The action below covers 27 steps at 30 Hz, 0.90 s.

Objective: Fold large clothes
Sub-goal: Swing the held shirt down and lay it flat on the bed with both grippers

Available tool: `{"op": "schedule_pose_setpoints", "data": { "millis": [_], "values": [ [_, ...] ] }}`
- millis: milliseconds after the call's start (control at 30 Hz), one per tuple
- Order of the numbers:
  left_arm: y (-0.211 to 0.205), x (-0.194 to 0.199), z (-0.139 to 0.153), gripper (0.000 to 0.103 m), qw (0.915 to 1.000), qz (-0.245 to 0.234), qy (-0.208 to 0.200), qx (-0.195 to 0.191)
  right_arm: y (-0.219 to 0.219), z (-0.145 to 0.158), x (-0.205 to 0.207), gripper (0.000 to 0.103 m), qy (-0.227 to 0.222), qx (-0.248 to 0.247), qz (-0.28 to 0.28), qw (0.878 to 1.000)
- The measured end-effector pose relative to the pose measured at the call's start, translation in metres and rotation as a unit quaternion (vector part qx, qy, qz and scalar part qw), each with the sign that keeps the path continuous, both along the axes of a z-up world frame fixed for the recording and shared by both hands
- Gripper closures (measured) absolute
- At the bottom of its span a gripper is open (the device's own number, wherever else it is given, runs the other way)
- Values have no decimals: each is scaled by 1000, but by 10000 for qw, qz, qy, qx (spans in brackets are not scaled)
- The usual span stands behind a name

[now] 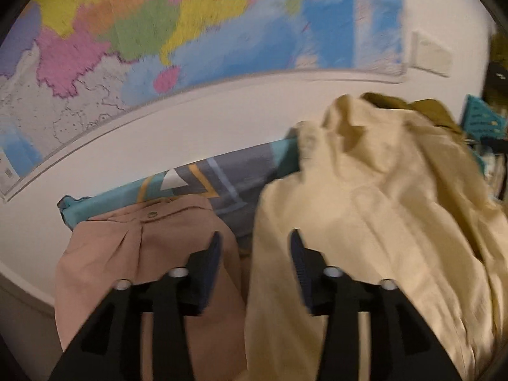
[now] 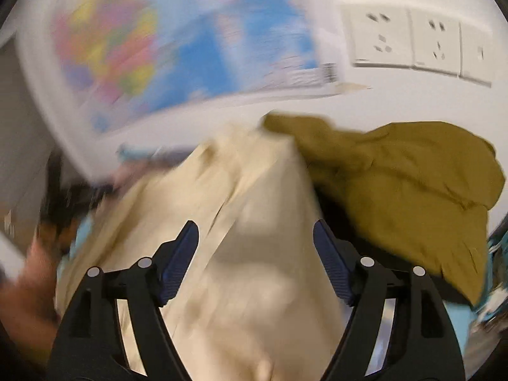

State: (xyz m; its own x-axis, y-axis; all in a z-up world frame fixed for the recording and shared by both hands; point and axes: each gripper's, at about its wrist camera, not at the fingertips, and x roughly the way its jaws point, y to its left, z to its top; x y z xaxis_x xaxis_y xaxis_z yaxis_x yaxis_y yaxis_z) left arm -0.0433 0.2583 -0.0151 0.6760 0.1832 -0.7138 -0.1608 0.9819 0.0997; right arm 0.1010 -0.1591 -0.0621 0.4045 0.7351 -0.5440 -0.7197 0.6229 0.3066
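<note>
A large cream garment (image 1: 365,222) lies crumpled over the patterned surface (image 1: 222,174), filling the right half of the left wrist view. Beside it on the left lies a tan-pink garment (image 1: 133,254) with a button near its top edge. My left gripper (image 1: 255,238) is open above the gap between the two, with no cloth between its pads. In the blurred right wrist view the same cream garment (image 2: 241,222) spreads below my right gripper (image 2: 255,228), which stands wide open over it and holds nothing. An olive-mustard garment (image 2: 412,184) lies bunched to its right.
A coloured wall map (image 1: 190,31) hangs on the white wall behind the surface. Wall sockets (image 2: 412,41) sit to the right of the map. A teal basket (image 1: 482,120) shows at the far right. A dark blurred shape (image 2: 57,209) lies at the left edge.
</note>
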Motion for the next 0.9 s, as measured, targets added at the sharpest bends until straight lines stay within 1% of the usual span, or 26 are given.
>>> {"op": "schedule_pose_setpoints", "data": {
  "millis": [33, 67, 100, 133, 200, 233, 267, 300, 333, 367, 400, 433, 467, 500, 567, 633, 667, 700, 767, 800, 833, 867, 900],
  "values": [
    [-2, -6, 4, 46, 10000, -36, -38, 13, -1, 0, -33, 20, -163, -172, 195, 9995],
    [-8, -18, 4, 46, 9999, -137, -50, 6, -2, -3, -60, 8, -298, -326, 291, 9986],
    [-15, -26, 7, 43, 9998, -195, -27, -9, -1, -10, -81, 5, -348, -486, 357, 9976],
    [-22, -36, 5, 42, 9997, -227, 19, 1, 2, -22, -103, 5, -279, -688, 491, 9960],
    [-32, -53, -3, 41, 9995, -319, 24, 47, 12, -43, -126, 6, -123, -1048, 611, 9925],
    [-39, -61, -4, 40, 9992, -382, 34, 104, 20, -55, -137, 6, -183, -1336, 595, 9891],
    [-42, -69, -7, 34, 9990, -424, 10, 166, 24, -67, -144, 7, -267, -1590, 562, 9853],
    [-49, -76, -9, 29, 9986, -473, 15, 226, 27, -75, -146, 13, -280, -1740, 534, 9829],
    [-50, -80, -13, 29, 9983, -523, 32, 271, 29, -84, -146, 38, -268, -1875, 494, 9807],
    [-53, -85, -15, 29, 9980, -536, 27, 339, 27, -88, -142, 67, -206, -1845, 492, 9814],
    [-58, -89, -16, 29, 9977, -532, 39, 423, 20, -86, -136, 83, -134, -1693, 466, 9844],
    [-61, -93, -17, 29, 9973, -532, 53, 495, 11, -76, -131, 99, -153, -1503, 394, 9877],
    [-63, -97, -16, 29, 9971, -536, 36, 534, 0, -62, -125, 99, -220, -1251, 291, 9915],
    [-63, -99, -14, 29, 9971, -535, 30, 538, -18, -43, -116, 99, -268, -954, 68, 9951],
    [-60, -105, -10, 29, 9974, -466, 1, 543, -63, -9, -98, 100, -406, -502, -428, 9970],
    [-55, -111, -6, 29, 9979, -395, -53, 508, -115, 23, -76, 100, -476, 64, -1082, 9930],
    [-52, -113, -4, 29, 9983, -361, -66, 452, -135, 30, -65, 100, -480, 211, -1339, 9896],
    [-48, -117, -3, 28, 9989, -324, -78, 327, -155, 31, -51, 100, -393, 364, -1646, 9849],
    [-42, -122, -7, 24, 9997, -234, -12, 75, -175, 18, -29, 99, -45, 545, -1846, 9813],
    [-41, -124, -11, 22, 9998, -180, 47, -16, -180, 6, -19, 98, 74, 465, -1983, 9790],
    [-42, -127, -16, 22, 9998, -137, 136, -98, -182, -15, -6, 96, 308, 378, -2191, 9745],
    [-43, -130, -21, 22, 9997, -99, 213, -95, -180, -37, 6, 91, 552, 249, -2217, 9732],
    [-44, -133, -24, 22, 9997, -94, 236, -74, -179, -60, 15, 89, 803, 101, -2275, 9704]
  ]
}}
